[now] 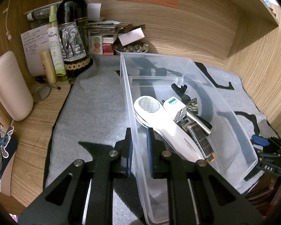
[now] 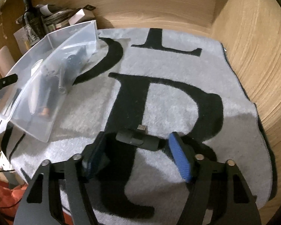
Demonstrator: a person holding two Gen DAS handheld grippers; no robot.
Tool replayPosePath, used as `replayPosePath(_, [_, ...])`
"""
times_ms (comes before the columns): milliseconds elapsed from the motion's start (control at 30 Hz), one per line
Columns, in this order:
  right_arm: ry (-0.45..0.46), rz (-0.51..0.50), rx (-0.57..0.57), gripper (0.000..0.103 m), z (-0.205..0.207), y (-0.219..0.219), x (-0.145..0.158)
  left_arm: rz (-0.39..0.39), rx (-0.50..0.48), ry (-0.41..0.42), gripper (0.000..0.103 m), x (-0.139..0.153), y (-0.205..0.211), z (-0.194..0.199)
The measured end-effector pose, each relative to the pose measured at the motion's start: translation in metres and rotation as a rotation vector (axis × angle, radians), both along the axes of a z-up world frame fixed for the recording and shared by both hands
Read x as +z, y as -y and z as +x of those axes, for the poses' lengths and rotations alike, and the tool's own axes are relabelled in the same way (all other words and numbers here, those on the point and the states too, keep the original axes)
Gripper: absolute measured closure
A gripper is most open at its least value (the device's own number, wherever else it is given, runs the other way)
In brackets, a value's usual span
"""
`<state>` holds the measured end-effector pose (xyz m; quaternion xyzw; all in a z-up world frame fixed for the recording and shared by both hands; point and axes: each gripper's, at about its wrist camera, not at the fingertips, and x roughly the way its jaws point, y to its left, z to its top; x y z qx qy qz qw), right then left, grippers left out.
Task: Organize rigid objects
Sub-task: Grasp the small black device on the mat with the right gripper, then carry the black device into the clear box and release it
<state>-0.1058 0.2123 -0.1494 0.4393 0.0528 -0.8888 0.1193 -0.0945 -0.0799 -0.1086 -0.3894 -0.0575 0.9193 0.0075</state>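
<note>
Bin (image 1: 234, 112) wall sits between left hand-held gripper (image 1: 139, 140) pads, apparently clamped, steadying it. Right hand-held gripper (image 2: 138, 155) spread wide, black USB stick (image 2: 136, 139) on rug (image 2: 224, 131) just ahead between fingers. Likely next: close, lift, carry left into bin.

Clear, glossy plastic bin (image 1: 234, 112), smooth-walled. Inside it, a shiny white plastic handheld device (image 1: 170, 129). Fuzzy grey cloth mat (image 2: 178, 67) with matt black letters. Wood-grain desk (image 1: 33, 131), satin. Dark glossy glass bottle (image 1: 73, 28). Ribbed blue pads (image 2: 179, 159).
</note>
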Motion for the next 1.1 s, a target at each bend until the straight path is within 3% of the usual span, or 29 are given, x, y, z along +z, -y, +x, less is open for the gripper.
replayPosePath(67, [0.000,-0.006,-0.005,0.061,0.000,-0.002,0.003,-0.001,-0.001,0.000,0.090,0.000,0.000,0.000])
replayPosePath(467, [-0.095,-0.040,0.032,0.061,-0.009,0.013,0.038,-0.002,-0.002,0.000,0.090,0.000,0.001,0.000])
replayPosePath(867, [-0.219,-0.065,0.178,0.061,-0.023,0.063,0.079,-0.002,-0.002,-0.001,0.090,0.000,0.001,0.000])
replayPosePath(1100, [-0.248,-0.073,0.284,0.061,-0.032,0.100,0.088,0.004,-0.002,-0.001,0.090,0.000,0.002,0.000])
